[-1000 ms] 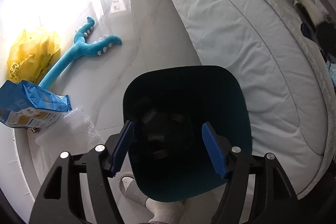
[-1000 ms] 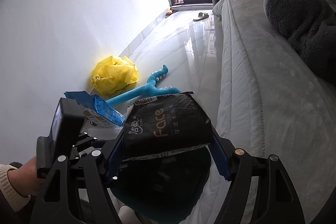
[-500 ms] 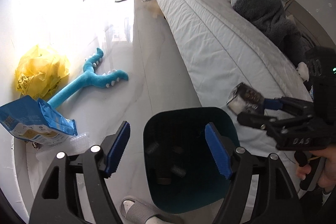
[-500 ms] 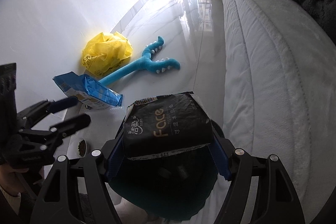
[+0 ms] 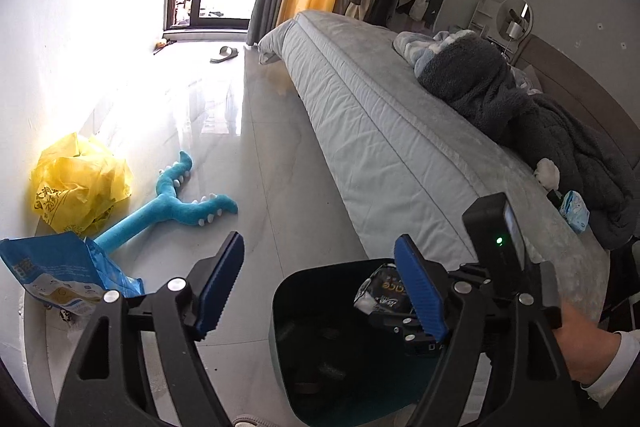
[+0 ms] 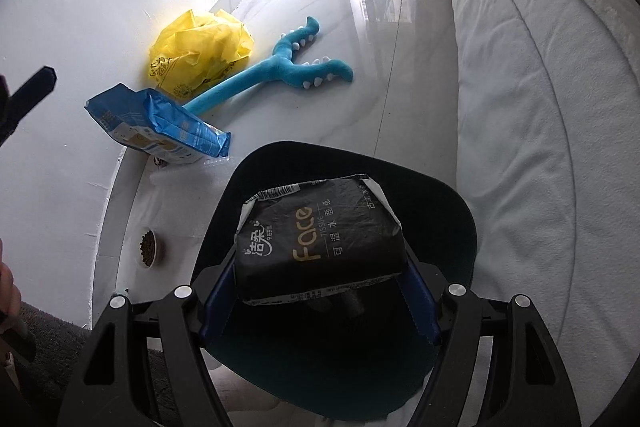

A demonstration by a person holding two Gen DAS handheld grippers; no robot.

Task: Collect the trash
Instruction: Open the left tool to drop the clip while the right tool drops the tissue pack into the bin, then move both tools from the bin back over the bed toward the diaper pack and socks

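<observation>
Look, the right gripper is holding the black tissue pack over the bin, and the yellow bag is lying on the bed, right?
Not quite. The yellow bag lies on the floor by the wall, as the right wrist view shows. The right gripper does hold the black tissue pack over the bin.

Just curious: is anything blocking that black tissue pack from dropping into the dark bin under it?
Nothing visible. The right tool holds the black tissue pack directly over the bin's open mouth, with only trash at the bottom.

Open floor [image 5: 276, 163] between bed [image 5: 392, 131] and wall-side clutter; bin [image 6: 432, 195] mouth blocked by tissue pack [image 6: 320, 247].
</observation>
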